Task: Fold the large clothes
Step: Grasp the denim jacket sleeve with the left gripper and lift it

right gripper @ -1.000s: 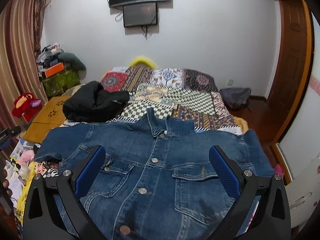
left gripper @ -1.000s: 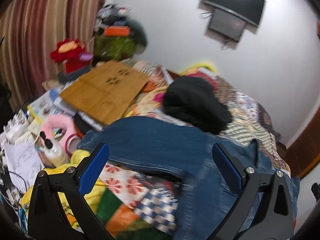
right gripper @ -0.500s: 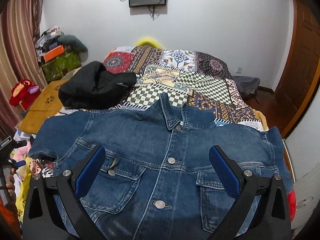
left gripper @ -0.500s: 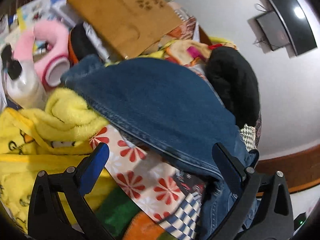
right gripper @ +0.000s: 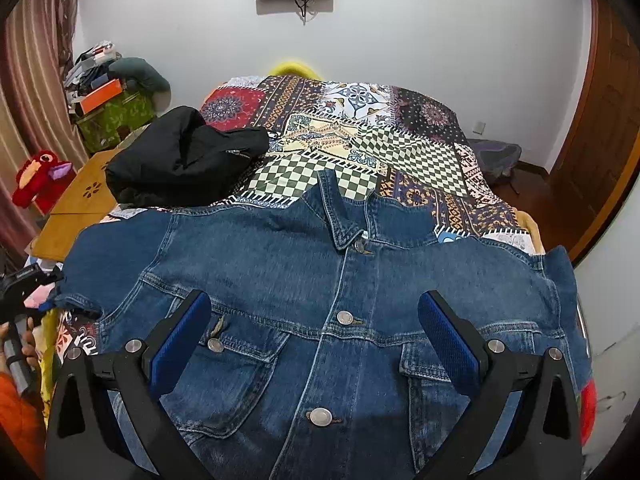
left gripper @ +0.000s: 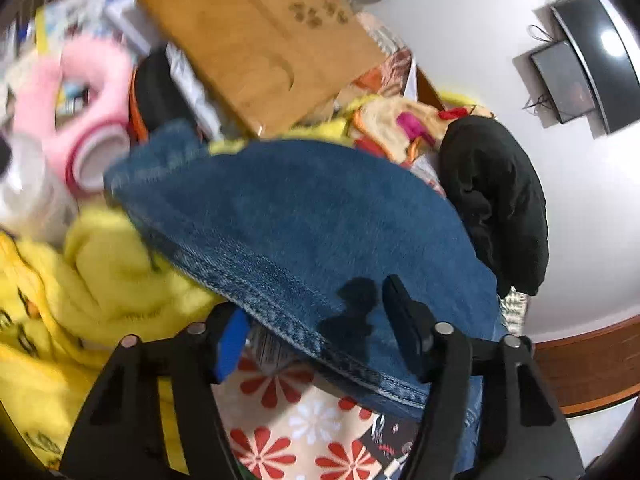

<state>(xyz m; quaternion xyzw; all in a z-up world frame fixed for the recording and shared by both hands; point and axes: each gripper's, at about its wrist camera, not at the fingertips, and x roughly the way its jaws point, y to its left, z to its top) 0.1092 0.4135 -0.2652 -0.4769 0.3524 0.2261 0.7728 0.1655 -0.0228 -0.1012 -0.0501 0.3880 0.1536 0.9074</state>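
the blue denim jacket point(right gripper: 320, 300) lies spread, buttoned, at the patchwork bed's point(right gripper: 400, 136) near edge, unfolded; left gripper point(left gripper: 316, 328) grasps its sleeve point(left gripper: 304, 220), right gripper point(right gripper: 316, 332) hovers released.

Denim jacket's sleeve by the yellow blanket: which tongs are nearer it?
Left. The left tongs straddle the sleeve edge; the right tongs hover open over the denim jacket chest.
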